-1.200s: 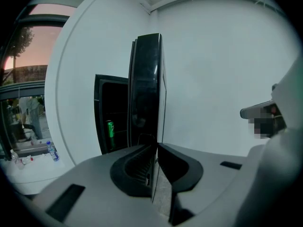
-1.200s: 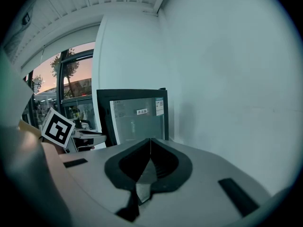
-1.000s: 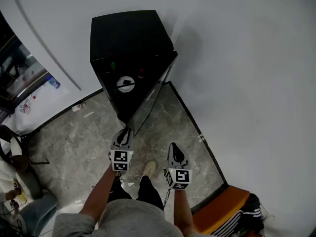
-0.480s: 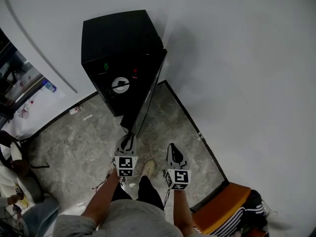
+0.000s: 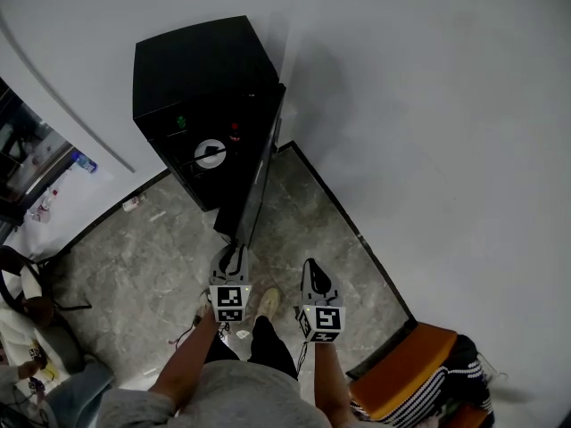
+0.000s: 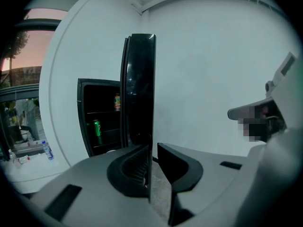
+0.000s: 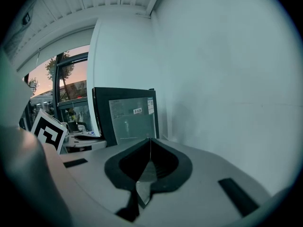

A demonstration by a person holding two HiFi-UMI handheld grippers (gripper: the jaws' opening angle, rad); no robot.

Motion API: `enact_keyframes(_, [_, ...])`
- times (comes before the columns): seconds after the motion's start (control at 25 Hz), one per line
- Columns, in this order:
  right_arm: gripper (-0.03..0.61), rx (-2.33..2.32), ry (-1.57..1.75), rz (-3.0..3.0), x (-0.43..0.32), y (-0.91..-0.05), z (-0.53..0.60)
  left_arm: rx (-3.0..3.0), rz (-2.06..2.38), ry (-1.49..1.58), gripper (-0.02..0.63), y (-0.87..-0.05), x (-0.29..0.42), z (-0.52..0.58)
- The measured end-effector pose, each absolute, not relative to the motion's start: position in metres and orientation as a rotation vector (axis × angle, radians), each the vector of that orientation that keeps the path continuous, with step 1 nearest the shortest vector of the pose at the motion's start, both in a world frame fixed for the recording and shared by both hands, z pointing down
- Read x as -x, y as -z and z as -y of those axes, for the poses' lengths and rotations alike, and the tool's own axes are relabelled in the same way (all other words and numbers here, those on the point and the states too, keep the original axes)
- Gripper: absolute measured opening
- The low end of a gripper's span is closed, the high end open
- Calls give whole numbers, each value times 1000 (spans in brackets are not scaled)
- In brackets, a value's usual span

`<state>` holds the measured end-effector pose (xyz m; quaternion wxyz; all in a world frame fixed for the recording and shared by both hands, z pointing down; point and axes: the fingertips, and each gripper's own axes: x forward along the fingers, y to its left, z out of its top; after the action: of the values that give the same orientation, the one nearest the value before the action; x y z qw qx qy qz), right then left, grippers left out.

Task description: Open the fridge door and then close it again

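Note:
A small black fridge [image 5: 192,61] stands against the white wall with its door [image 5: 254,168] swung wide toward me. My left gripper [image 5: 232,252] is at the door's lower free corner. In the left gripper view the door [image 6: 139,93] is edge-on, in line with the left finger [image 6: 132,167]. The left gripper's [image 6: 152,162] jaws have just been opening, and a narrow gap with bare floor shows between them. Cans [image 6: 97,129] stand on the shelves inside. My right gripper [image 5: 317,279] hangs free to the right, shut and empty, its jaws [image 7: 150,143] facing the door's outer face [image 7: 132,119].
The white wall [image 5: 428,150] runs close along the right. An orange seat [image 5: 401,368] with striped cloth sits at the lower right. A person [image 5: 27,328] sits at the left edge. Bottles [image 5: 80,160] lie on the floor at the left. My shoe [image 5: 268,303] is between the grippers.
The fridge door has swung wider open. My left gripper has come back toward me and to the right, staying at the door's lower corner. The right gripper has hardly moved.

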<state>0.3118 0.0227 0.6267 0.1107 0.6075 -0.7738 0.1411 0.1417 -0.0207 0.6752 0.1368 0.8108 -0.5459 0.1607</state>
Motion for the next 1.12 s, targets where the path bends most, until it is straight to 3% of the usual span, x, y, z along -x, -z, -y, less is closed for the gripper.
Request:
enact_keyframes(0.36, [25, -1811, -424, 2254, -327, -629, -31, -2361, 1536, -479, 109, -677, -166, 13])
enact_keyframes(1.12, [25, -1849, -436, 2230, -349, -634, -43, -2361, 1570, -491, 109, -677, -185, 7])
